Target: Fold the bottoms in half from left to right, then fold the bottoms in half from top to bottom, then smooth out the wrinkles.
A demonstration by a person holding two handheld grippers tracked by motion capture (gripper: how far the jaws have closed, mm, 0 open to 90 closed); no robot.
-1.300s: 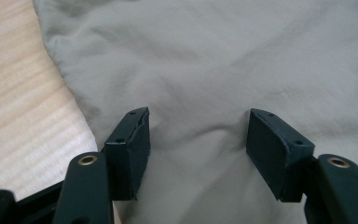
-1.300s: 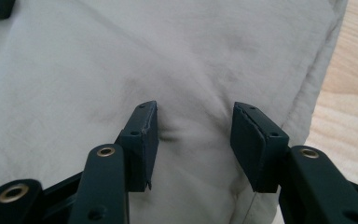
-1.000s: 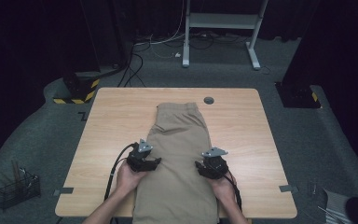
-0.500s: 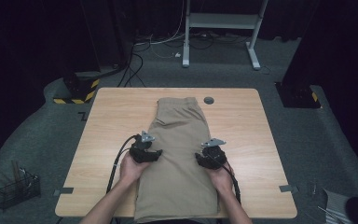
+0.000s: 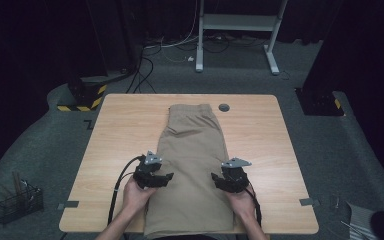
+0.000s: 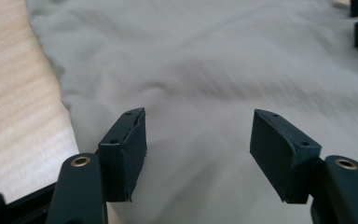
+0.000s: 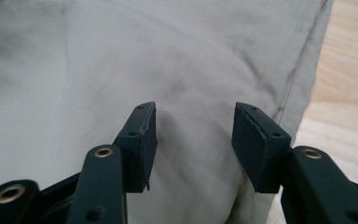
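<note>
A khaki garment (image 5: 195,165) lies flat, folded lengthwise, down the middle of the wooden table (image 5: 125,125), its near end at the front edge. My left gripper (image 5: 168,178) hovers at the cloth's left edge, jaws pointing inward. In the left gripper view the left gripper (image 6: 198,115) is open just above the cloth (image 6: 205,60); its jaws have just been opening, with nothing gripped. My right gripper (image 5: 214,180) sits at the garment's right side. In the right gripper view the right gripper (image 7: 194,107) stands open over the fabric (image 7: 168,51) near its seamed edge.
A round grommet hole (image 5: 224,107) sits in the table beyond the garment. Bare wood (image 7: 349,88) flanks the cloth on both sides. Tape marks (image 5: 306,202) lie near the front corners. On the floor stand a wire basket (image 5: 17,202) and a white desk frame (image 5: 237,22).
Both hands pushed a little farther up the garment, then drew back toward the near edge. The garment lies as before.
</note>
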